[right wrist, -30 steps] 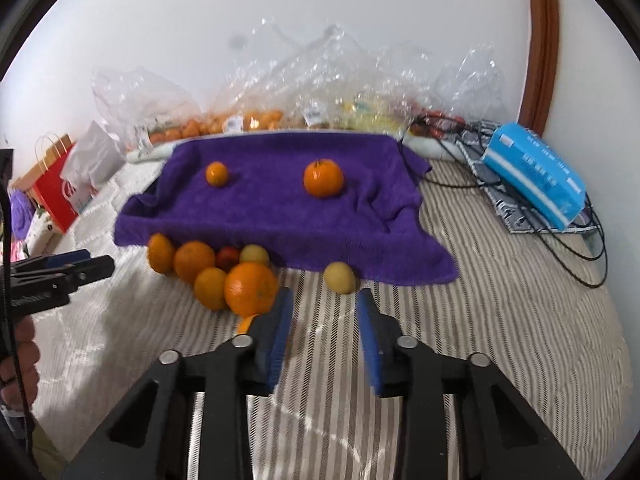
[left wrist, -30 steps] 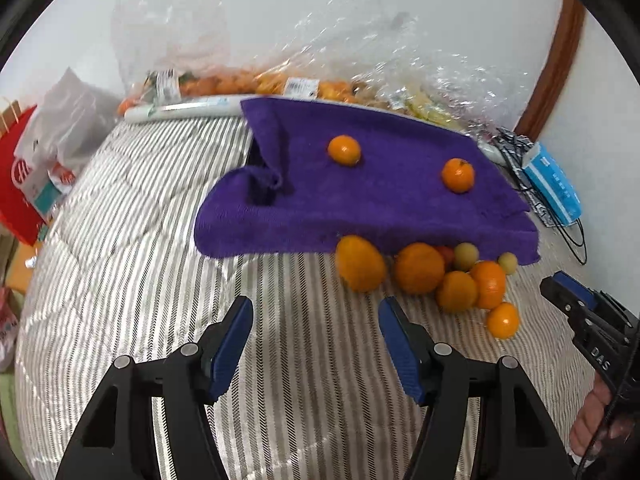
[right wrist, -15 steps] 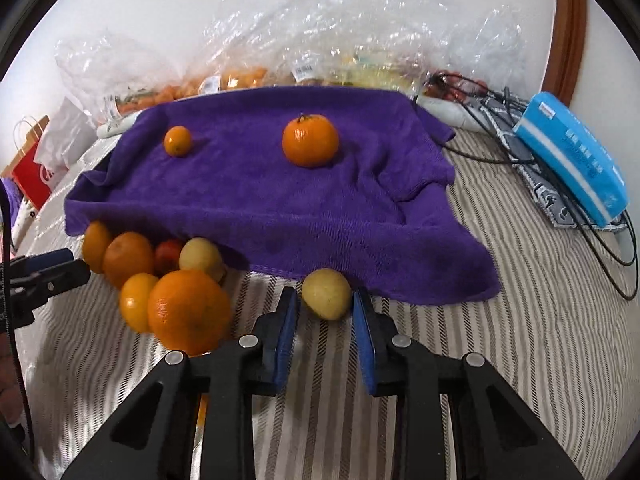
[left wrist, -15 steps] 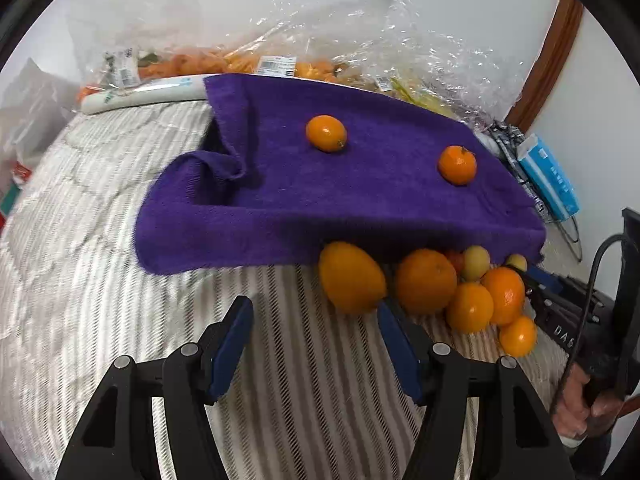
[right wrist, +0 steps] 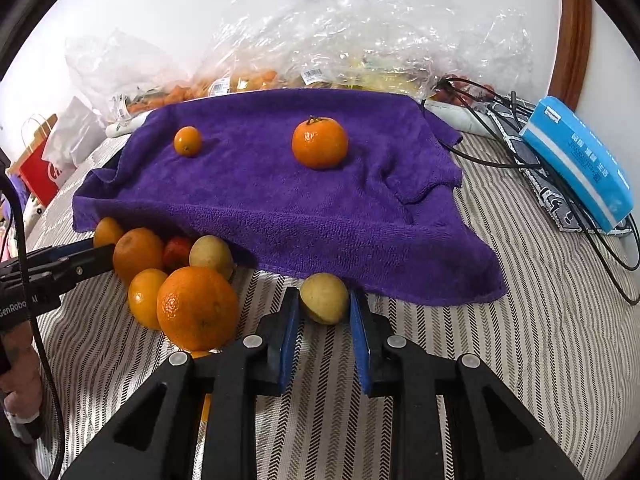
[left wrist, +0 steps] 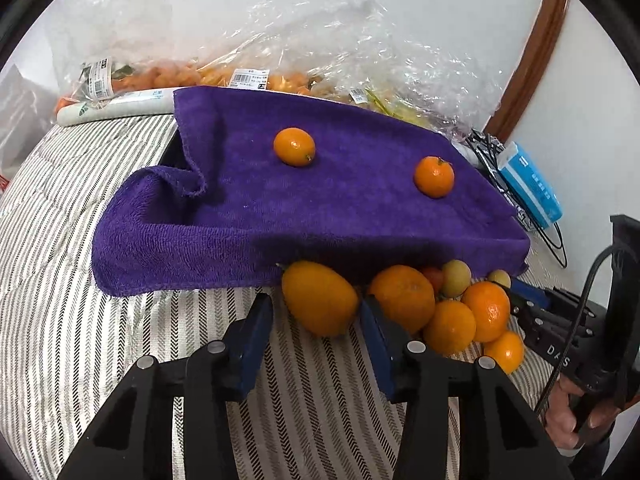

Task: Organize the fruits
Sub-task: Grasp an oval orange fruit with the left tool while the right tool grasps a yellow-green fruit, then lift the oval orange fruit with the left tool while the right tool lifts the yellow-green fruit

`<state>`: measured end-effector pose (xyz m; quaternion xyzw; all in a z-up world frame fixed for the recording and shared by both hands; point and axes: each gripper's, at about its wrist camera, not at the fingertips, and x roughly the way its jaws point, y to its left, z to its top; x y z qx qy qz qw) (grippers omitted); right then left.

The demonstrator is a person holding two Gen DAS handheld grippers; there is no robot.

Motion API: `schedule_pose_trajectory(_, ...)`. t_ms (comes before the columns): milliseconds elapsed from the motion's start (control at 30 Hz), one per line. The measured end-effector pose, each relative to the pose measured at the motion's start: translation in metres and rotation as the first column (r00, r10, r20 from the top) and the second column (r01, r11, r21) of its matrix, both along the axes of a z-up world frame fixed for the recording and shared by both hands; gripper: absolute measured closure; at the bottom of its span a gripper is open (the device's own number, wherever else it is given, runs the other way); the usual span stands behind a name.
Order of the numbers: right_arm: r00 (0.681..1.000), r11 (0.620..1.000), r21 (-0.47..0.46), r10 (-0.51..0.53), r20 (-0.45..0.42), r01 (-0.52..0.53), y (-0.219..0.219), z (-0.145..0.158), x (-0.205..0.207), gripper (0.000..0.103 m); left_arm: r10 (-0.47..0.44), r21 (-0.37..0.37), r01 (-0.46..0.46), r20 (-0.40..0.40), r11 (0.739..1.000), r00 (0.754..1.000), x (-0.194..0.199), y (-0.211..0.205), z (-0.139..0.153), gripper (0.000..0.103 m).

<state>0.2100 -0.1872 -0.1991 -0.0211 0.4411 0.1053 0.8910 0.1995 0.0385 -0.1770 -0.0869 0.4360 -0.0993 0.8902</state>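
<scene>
The striped bed cover (right wrist: 500,360) has bare room on the right of the purple towel (right wrist: 280,200) — a gripper could slide in there. On the left, a pile of oranges (right wrist: 196,308) sits tight together at the towel's front edge, and it blocks the way. The left gripper (left wrist: 316,320) stands wide around a big orange fruit (left wrist: 320,298). Black cables (right wrist: 520,160) and a blue pack (right wrist: 580,164) crowd the far right. Plastic bags (right wrist: 340,40) fill the back — no room there.

A stripy bed (right wrist: 500,360) holds a purple towel (right wrist: 280,200) past the claw and loose fruit (right wrist: 196,308) left of it.
</scene>
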Motion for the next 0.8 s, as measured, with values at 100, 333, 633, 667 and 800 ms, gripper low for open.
schedule_pose_trajectory(100, 1.000, 1.000, -0.010, -0.002, 0.002, 0.002, 0.0012, 0.0001, -0.0006, 0.078, 0.011, 0.018, -0.011, 0.008, 1.000, 1.000, 0.0002, -0.0039, -0.0006, 0.062)
schedule_pose_trajectory(333, 1.000, 1.000, 0.013, -0.010, 0.018, 0.010, -0.0035, 0.0036, -0.0029, 0.078, 0.012, -0.019, -0.012, 0.001, 1.000, 1.000, -0.0012, -0.0023, -0.0010, 0.068)
schedule_pose_trajectory(633, 1.000, 1.000, 0.009, -0.007, -0.004, 0.007, -0.0008, 0.0005, 0.0001, 0.078, 0.019, -0.020, -0.019, 0.001, 1.000, 1.000, -0.0012, -0.0020, -0.0011, 0.067)
schedule_pose_trajectory(667, 1.000, 1.000, 0.010, -0.005, -0.003, 0.005, -0.0009, 0.0006, -0.0001, 0.078, 0.020, -0.030, -0.020, -0.001, 0.999, 1.000, -0.0013, -0.0010, -0.0012, 0.067)
schedule_pose_trajectory(800, 1.000, 0.999, 0.038, -0.005, 0.012, 0.004, -0.0049, 0.0034, -0.0020, 0.078, 0.018, -0.038, -0.018, -0.001, 0.999, 1.000, -0.0021, 0.0003, -0.0011, 0.068)
